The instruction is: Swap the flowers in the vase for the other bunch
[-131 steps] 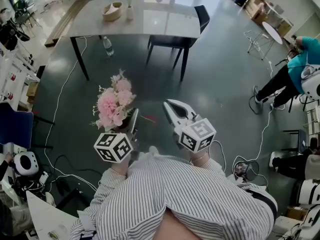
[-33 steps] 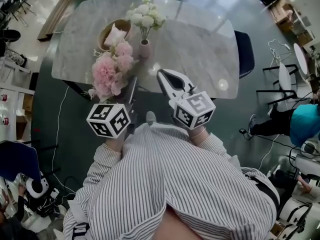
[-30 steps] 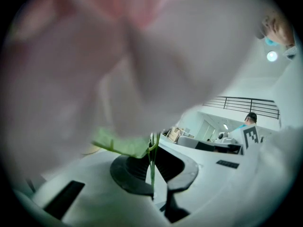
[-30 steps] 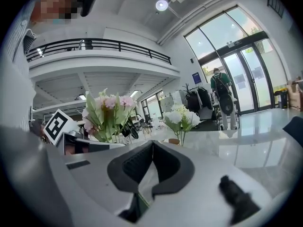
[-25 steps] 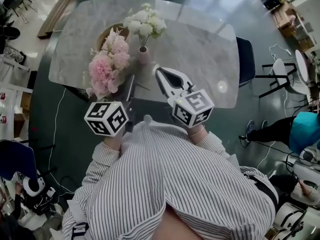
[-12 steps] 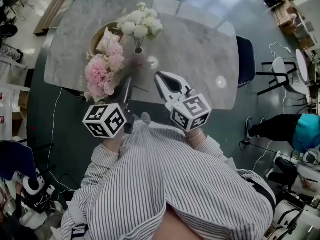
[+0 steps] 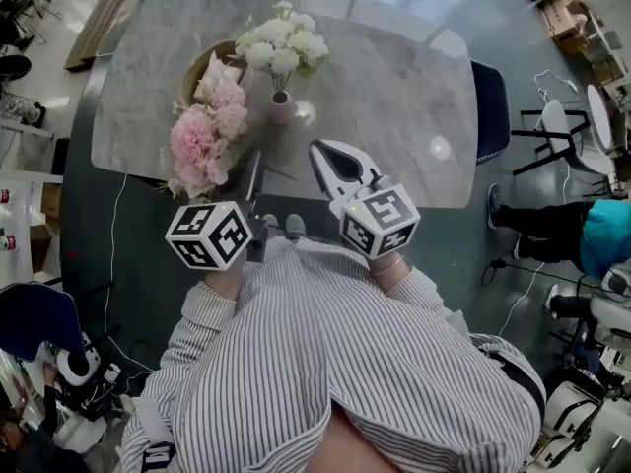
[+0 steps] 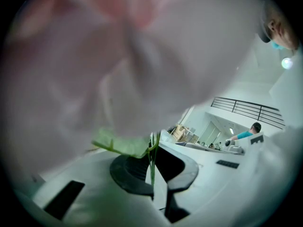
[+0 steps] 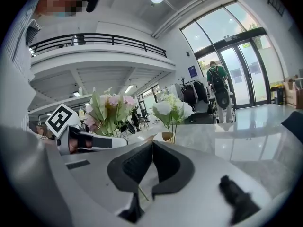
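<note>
Looking down on glossy veined marble tabletop (image 7: 394, 77) in the head view: noting fluffy white bunch (image 7: 281, 42) sitting in slim pinkish vase (image 7: 281, 106), upper centre, so judging removal and replacement both pending. Carrying ruffled pink bunch (image 7: 207, 136), centre left. Left gripper view: clamping thin green stems (image 8: 152, 169) with left gripper (image 8: 153, 148), lower centre. Right gripper view: pressing right gripper (image 9: 152, 144) jaws together, holding no bunch.

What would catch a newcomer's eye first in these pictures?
The big pink flower bunch stands out, its stems clamped in the shut left gripper, over the near edge of the marble table. Just beyond it, white flowers stand in a small pink vase; the right gripper hovers shut alongside.
</note>
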Demonstrator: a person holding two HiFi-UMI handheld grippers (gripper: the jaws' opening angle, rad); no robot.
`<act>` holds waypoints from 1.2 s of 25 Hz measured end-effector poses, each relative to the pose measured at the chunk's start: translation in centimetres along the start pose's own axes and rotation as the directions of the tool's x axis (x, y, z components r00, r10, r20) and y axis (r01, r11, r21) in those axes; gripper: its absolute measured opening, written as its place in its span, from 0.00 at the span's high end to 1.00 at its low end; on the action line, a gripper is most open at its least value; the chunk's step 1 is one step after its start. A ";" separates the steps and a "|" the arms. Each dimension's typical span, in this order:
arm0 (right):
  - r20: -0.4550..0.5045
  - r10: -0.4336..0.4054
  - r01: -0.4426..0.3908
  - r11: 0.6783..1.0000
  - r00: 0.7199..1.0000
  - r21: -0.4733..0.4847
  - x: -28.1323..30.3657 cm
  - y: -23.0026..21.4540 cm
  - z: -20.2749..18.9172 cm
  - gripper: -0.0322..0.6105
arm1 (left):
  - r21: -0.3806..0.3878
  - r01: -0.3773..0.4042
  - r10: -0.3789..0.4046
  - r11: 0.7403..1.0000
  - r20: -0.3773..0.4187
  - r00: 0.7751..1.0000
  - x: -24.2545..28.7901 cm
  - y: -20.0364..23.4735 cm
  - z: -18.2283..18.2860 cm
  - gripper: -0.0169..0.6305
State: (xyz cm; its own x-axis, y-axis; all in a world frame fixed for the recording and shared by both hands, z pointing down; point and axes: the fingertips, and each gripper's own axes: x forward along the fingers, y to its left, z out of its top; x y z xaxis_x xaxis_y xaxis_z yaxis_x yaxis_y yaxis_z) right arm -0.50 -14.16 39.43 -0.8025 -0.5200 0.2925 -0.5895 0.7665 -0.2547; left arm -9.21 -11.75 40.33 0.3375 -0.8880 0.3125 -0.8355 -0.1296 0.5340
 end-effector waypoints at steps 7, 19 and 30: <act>-0.004 -0.001 0.001 1.000 1.000 0.004 1.1 0.3 0.4 0.93 | 0.006 0.022 -0.022 1.000 -0.008 1.000 -0.2 0.3 0.7 0.95; -0.028 0.014 -0.014 1.000 1.000 -0.002 2.9 1.2 0.1 0.93 | -0.001 0.033 -0.033 0.999 -0.024 0.999 -0.2 1.4 0.7 0.95; -0.040 -0.013 0.014 1.000 0.999 0.027 4.5 -0.7 0.1 0.92 | -0.018 0.037 -0.038 0.999 -0.041 0.998 0.5 2.8 0.5 0.95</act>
State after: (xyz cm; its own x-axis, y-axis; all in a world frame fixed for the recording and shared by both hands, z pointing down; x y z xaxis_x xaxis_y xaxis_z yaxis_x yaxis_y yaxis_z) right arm -3.70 -17.03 40.84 -0.7906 -0.5141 0.3327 -0.6028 0.7489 -0.2751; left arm -11.60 -12.78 41.56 0.3862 -0.8637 0.3238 -0.8145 -0.1545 0.5593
